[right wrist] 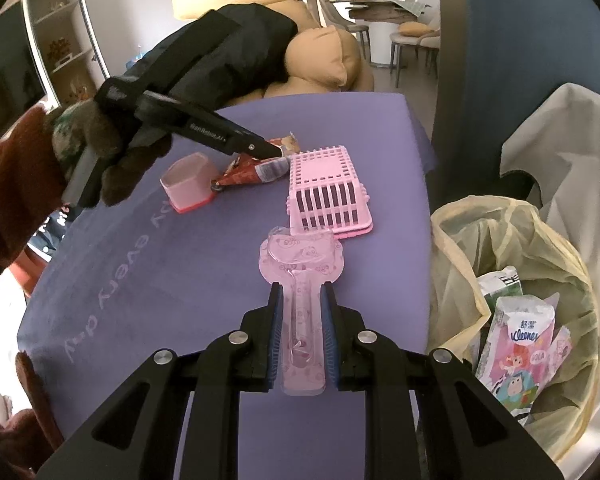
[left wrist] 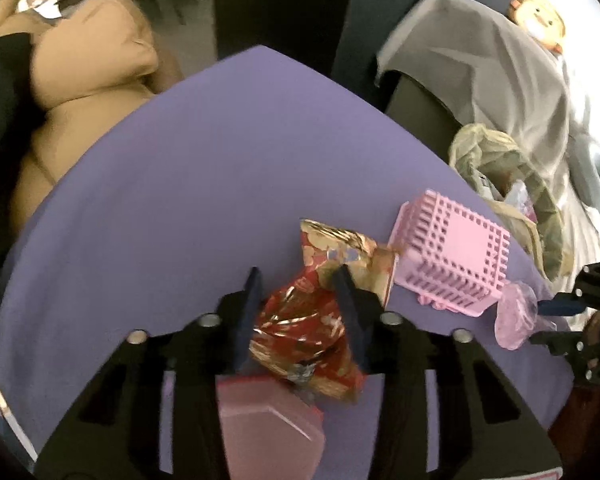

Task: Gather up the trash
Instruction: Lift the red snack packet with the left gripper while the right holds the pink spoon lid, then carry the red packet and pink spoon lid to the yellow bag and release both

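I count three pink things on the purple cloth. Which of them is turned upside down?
The slatted pink basket: its flat bottom faces up. The pink cup stands open-topped, and the clear pink blister pack is held in the right gripper.

Crumpled red-gold wrapper (left wrist: 304, 328), pink blister pack (right wrist: 302, 280)

A tan sofa (right wrist: 324, 56) sits behind the purple-covered counter (right wrist: 180, 264). Dining chairs (right wrist: 416, 40) stand further back. White shelves (right wrist: 60, 32) line the wall.

Both wrist views look steeply down, close; sharing pink basket (left wrist: 452, 256).
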